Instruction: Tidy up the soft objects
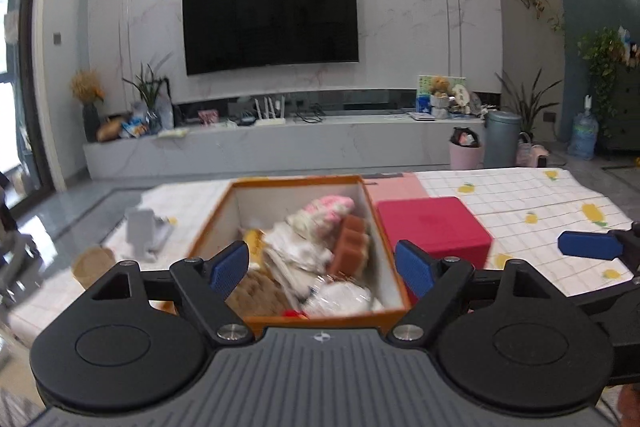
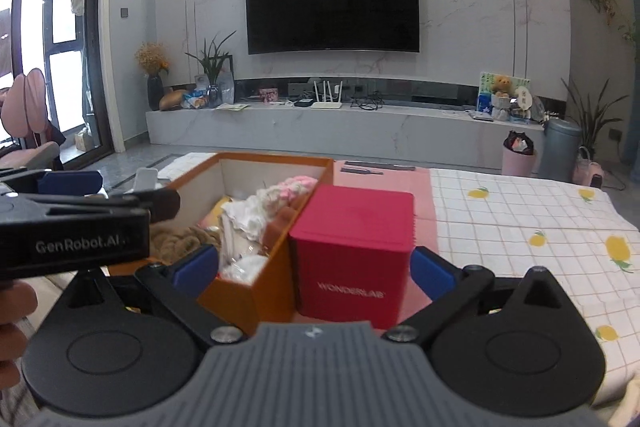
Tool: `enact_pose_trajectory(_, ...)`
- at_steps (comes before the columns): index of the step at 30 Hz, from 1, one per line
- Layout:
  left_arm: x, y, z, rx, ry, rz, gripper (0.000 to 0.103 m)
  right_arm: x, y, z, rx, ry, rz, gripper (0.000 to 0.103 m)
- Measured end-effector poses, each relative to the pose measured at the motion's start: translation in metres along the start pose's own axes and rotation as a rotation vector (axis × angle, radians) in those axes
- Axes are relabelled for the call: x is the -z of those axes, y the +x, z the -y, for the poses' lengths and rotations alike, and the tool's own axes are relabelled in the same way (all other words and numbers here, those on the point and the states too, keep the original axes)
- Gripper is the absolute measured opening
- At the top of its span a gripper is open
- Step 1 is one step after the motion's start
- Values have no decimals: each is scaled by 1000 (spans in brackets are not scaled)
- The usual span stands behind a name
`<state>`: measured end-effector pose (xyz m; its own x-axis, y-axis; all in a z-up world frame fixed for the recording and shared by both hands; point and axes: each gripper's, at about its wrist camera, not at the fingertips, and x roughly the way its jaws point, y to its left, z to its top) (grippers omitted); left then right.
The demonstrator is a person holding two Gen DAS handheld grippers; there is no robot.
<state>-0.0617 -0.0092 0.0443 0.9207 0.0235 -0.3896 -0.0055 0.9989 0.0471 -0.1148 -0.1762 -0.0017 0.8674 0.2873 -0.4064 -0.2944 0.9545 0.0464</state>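
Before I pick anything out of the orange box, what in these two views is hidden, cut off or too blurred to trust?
- Orange box contents, left wrist view: motion-blurred; only the pink-white item and brown block stand out.
- Box floor, right wrist view: hidden by its near wall and the left gripper body.
- Red box: lid closed, contents hidden.
- Right gripper: only one pad shows in the left wrist view, cut by the edge.

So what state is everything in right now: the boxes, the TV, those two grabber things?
Orange box: open, full of soft items.
Red box: closed, right beside the orange box.
TV: off.
Left hand-held gripper: open, empty.
Right hand-held gripper: open, empty.
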Motion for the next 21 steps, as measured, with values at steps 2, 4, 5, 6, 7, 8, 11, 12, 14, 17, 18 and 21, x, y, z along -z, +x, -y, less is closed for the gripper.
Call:
enact_pose_trajectory(2, 6, -2, 1, -1, -27, 13, 97, 10, -5, 4, 5, -7, 10, 100)
enact_pose_trajectory(4, 12, -3, 7, -9, -23, 32, 97, 15, -3, 7, -14, -11, 9, 100)
enact_pose_trajectory(5, 15, -4, 11, -11, -10, 40, 97, 17, -3, 8, -26, -11, 10, 100)
enact_pose_trajectory(6, 16, -3, 16, -16, 11, 47, 97, 18, -3, 9, -35, -7, 11, 100)
enact_pose_trajectory(7, 18, -3, 21, -23, 34, 55, 97, 19, -4, 9, -39, 0, 13, 100)
enact_pose_trajectory(8, 22, -4, 26, -32, 39, 64, 97, 20, -2, 11, -39, 3, 13, 100)
enact_pose_trajectory(11, 24, -2, 28, -20, 23, 48, 97, 21, 0, 13, -34, 2, 17, 100)
enact_pose_trajectory(12, 25, -1, 28, -12, 12, 38, 97, 22, 0, 14, -32, 1, 19, 100)
enact_pose_trajectory(14, 27, 0, 27, -8, 0, 35, 97, 24, 1, 14, -26, -7, 20, 100)
enact_pose_trajectory(17, 31, 1, 33, -34, 32, 41, 97, 26, 4, 12, -10, -26, 9, 100)
enact_pose_trajectory(18, 33, 1, 35, -40, 42, 42, 97, 27, 6, 14, -9, -29, 5, 100)
enact_pose_trajectory(21, 34, 1, 37, -48, 45, 35, 97, 28, 9, 17, -7, -26, 1, 100)
